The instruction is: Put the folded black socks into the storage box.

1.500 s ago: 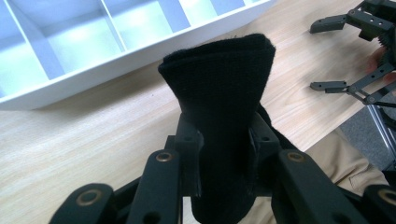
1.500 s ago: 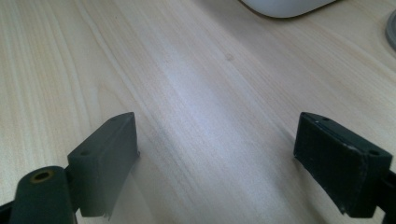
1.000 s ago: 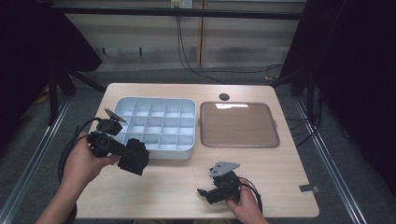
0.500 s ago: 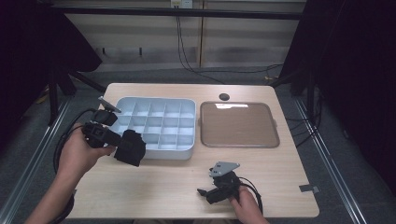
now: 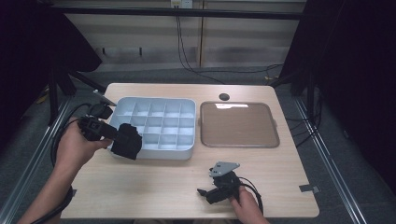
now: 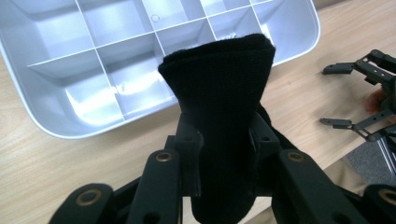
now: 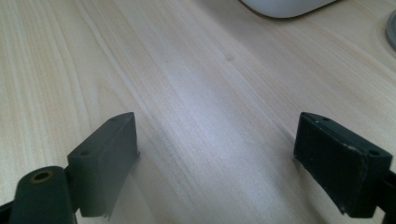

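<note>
At frame left, left gripper (image 5: 122, 139) clamped on black folded cloth (image 6: 219, 116), soft, light, best pinched mid-fold over tray (image 5: 187, 151)

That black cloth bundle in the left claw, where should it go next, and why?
Probably a short move forward and down into a near compartment of the divided tray. The left gripper is clamped on the black cloth bundle right at the tray's near edge, and its compartments look empty.
</note>
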`<control>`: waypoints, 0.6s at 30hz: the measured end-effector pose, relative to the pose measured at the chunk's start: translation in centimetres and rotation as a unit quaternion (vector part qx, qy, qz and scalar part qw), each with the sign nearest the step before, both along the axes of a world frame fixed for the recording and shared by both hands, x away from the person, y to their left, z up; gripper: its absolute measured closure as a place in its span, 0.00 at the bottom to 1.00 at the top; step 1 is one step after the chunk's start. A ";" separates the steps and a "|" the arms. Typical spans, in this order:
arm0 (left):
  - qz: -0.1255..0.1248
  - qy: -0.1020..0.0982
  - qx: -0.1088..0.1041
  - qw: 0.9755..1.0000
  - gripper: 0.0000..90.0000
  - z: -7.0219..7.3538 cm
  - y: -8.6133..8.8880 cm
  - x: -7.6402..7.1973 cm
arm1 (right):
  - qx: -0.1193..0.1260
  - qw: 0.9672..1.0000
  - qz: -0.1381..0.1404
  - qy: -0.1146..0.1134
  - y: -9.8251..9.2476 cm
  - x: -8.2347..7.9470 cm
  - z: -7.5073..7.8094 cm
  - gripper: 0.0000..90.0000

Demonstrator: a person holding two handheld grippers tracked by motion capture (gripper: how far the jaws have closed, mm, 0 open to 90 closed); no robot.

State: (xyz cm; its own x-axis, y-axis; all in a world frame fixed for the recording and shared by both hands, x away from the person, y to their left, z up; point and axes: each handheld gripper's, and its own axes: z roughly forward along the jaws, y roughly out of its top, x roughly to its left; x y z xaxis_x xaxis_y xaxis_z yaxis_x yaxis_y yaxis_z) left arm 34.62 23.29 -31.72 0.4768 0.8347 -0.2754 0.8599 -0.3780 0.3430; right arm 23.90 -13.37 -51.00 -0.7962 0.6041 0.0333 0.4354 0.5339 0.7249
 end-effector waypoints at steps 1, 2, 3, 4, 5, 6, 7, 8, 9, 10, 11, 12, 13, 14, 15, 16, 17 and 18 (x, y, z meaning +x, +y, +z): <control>0.003 0.000 -0.001 1.000 0.79 -0.1 0.1 0.1 | 0.000 1.000 0.000 0.000 0.0 0.0 0.0 0.14; 0.004 0.001 -0.002 1.000 0.79 -0.1 0.2 0.2 | 0.000 1.000 0.000 0.000 0.0 0.0 0.0 0.14; 0.008 0.000 -0.003 1.000 0.79 -0.1 0.2 0.4 | 0.000 1.000 0.000 0.000 0.0 0.0 0.0 0.14; 0.007 0.001 -0.002 1.000 0.79 -0.2 0.3 0.5 | 0.000 1.000 0.000 0.000 0.0 0.0 0.0 0.14; 0.013 0.001 -0.005 1.000 0.79 -0.2 0.5 0.7 | 0.000 1.000 0.000 0.000 0.0 0.0 0.0 0.14; 0.013 0.001 -0.005 1.000 0.79 -0.2 0.5 0.7 | 0.000 1.000 0.000 0.000 0.0 0.0 0.0 0.14; 0.018 0.000 -0.004 1.000 0.79 -0.2 0.6 0.9 | 0.000 1.000 0.000 0.000 0.0 0.0 0.0 0.14; 0.018 0.000 -0.004 1.000 0.79 -0.2 0.6 0.9 | 0.000 1.000 0.000 0.000 0.0 0.0 0.0 0.14; 0.019 0.000 -0.003 1.000 0.79 -0.2 0.7 1.2 | 0.000 1.000 0.000 0.000 0.0 0.0 0.0 0.14; 0.019 0.000 -0.003 1.000 0.79 -0.2 0.7 1.2 | 0.000 1.000 0.000 0.000 0.0 0.0 0.0 0.14; 0.021 -0.002 -0.001 1.000 0.79 -0.2 0.8 1.3 | 0.000 1.000 0.000 0.000 0.0 0.0 0.0 0.14; 0.022 -0.002 0.000 1.000 0.79 -0.2 0.8 1.4 | 0.000 1.000 0.000 0.000 0.0 0.0 0.0 0.14; 0.023 -0.003 0.002 1.000 0.79 -0.2 0.8 1.6 | 0.000 1.000 0.000 0.000 0.0 0.0 0.0 0.14; 0.023 -0.003 0.002 1.000 0.79 -0.2 0.8 1.6 | 0.000 1.000 0.000 0.000 0.0 0.0 0.0 0.14; 0.024 -0.004 0.005 1.000 0.79 -0.2 0.8 1.8 | 0.000 1.000 0.000 0.000 0.0 0.0 0.0 0.14; 0.025 -0.005 0.008 1.000 0.79 -0.2 0.7 1.9 | 0.000 1.000 0.000 0.000 0.0 0.0 0.0 0.14; 0.026 -0.003 0.011 1.000 0.79 -0.3 0.7 2.1 | 0.000 1.000 0.000 0.000 0.0 0.0 0.0 0.14; 0.026 -0.003 0.011 1.000 0.79 -0.3 0.7 2.1 | 0.000 1.000 0.000 0.000 0.0 0.0 0.0 0.14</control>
